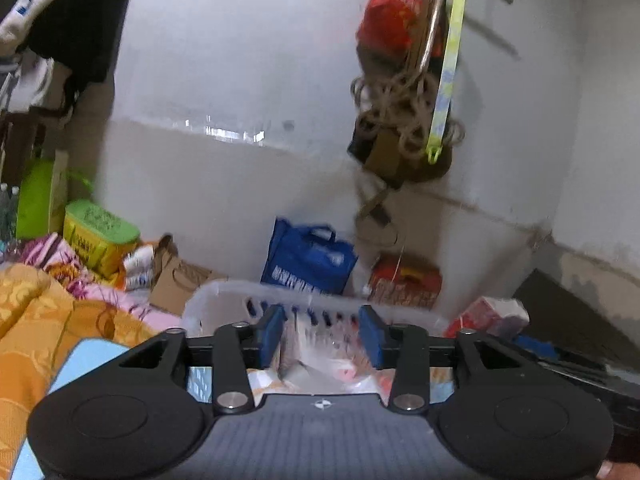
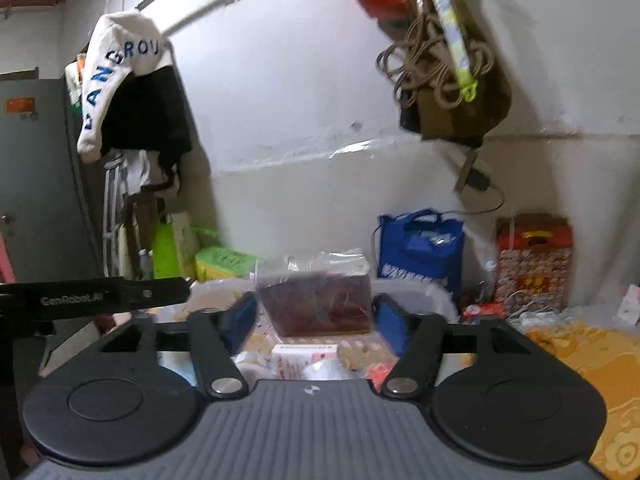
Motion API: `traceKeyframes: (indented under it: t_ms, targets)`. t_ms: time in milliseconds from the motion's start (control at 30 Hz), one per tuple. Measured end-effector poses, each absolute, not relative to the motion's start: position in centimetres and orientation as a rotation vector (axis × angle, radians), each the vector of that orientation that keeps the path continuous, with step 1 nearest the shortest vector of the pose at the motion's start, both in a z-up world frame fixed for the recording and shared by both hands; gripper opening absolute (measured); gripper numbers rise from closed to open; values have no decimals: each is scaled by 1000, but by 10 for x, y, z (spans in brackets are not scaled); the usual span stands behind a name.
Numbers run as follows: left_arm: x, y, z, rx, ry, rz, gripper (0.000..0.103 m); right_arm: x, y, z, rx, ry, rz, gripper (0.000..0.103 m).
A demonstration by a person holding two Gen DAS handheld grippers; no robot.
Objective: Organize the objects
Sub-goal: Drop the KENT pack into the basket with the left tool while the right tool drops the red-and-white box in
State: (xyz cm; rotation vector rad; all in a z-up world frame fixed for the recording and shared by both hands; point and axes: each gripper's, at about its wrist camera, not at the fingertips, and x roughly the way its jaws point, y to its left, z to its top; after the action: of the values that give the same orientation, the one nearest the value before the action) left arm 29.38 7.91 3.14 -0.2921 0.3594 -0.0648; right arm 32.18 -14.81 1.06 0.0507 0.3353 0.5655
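Observation:
My right gripper (image 2: 314,312) is shut on a clear plastic bag of dark red dried goods (image 2: 316,296) and holds it above a white plastic basket (image 2: 424,294). The basket holds several packets, among them a white and pink box (image 2: 306,354). My left gripper (image 1: 322,332) is open and empty, its blue pads (image 1: 270,334) spread above the same white basket (image 1: 224,300) full of packets (image 1: 320,368). The left gripper's black body shows in the right wrist view (image 2: 92,298) at the left.
An orange patterned blanket (image 1: 36,332) lies left, and right in the right wrist view (image 2: 592,364). A blue bag (image 1: 308,256), a red box (image 1: 406,280), a yellow-green tub (image 1: 98,236) and a brown paper bag (image 1: 176,276) stand by the white wall. Bags and rope (image 1: 404,112) hang above.

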Motion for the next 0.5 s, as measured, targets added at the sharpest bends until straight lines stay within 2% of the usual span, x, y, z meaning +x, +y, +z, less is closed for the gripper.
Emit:
traceKeyframes:
  t_ms: [33,67,100,167,233,267,400,500]
  targets:
    - [295,81,28,-298,363,-54,66,320,-147,8,44,314,550,103]
    - [294,83,26,-300,360,-53,84,314,-148,5,29,270,534,103]
    - [291,85,24,-293,351,-54,91,310,-149,4,1,244,529,103]
    - [285,90,27,-285,328,-35,91,304,-150,5,-40,257,521,103]
    - [277,94,33,-280,309,-38,96,295,-160,10,-4,267,529,103]
    - [272,95,36,-272,304,-43,103,291,-165,13,19,275,535,103]
    - [245,90,39,-240,307,-109,103,271,-173,29,31,383,500,103]
    - [228,85,33,-251,347,-130,103,247,-186,30,69,379,491,103]
